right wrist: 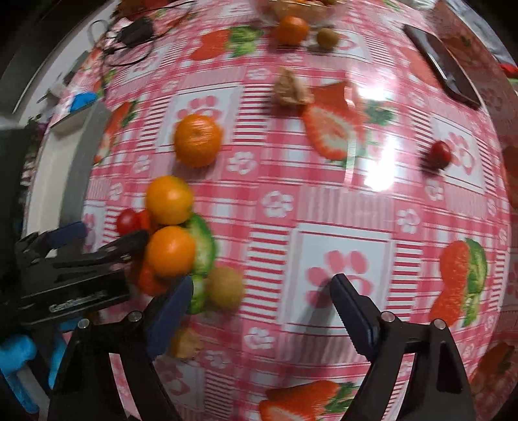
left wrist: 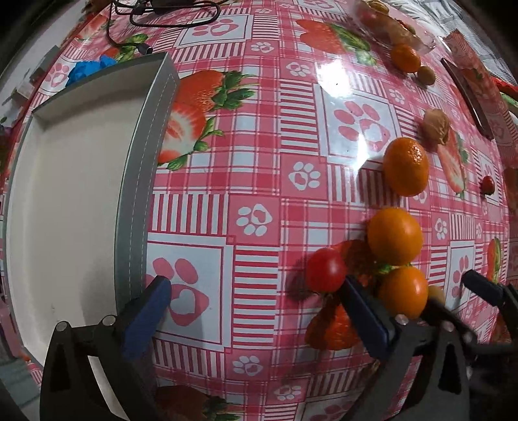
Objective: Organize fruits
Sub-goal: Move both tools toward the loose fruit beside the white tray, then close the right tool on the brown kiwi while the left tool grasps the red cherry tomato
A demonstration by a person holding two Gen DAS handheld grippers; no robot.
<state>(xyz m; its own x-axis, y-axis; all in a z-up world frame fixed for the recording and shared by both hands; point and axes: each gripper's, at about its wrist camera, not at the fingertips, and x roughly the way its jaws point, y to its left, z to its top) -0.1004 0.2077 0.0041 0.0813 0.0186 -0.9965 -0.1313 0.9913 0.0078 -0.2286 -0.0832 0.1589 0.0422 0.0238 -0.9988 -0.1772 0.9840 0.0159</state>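
Observation:
Several fruits lie on the strawberry-print tablecloth. In the left wrist view my left gripper (left wrist: pixel 255 298) is open and empty; its right finger touches a cherry tomato (left wrist: pixel 325 270) and sits beside a tangerine (left wrist: pixel 403 291). Two more tangerines (left wrist: pixel 395 236) (left wrist: pixel 406 166) lie beyond. A grey tray (left wrist: pixel 64 200) with a white empty inside lies at left. In the right wrist view my right gripper (right wrist: pixel 262 291) is open and empty, with a small yellow-green fruit (right wrist: pixel 225 286) by its left finger and the tangerine cluster (right wrist: pixel 170 251) to the left. My left gripper (right wrist: pixel 106 236) shows there too.
A walnut (left wrist: pixel 437 126), a small red tomato (right wrist: pixel 440 154), another tangerine (right wrist: pixel 291 29) and a clear bowl of fruit (left wrist: pixel 388 24) sit farther back. A dark phone (right wrist: pixel 443 64) lies at the right. Black cables (left wrist: pixel 162 13) and blue plastic (left wrist: pixel 87 69) are at the far left.

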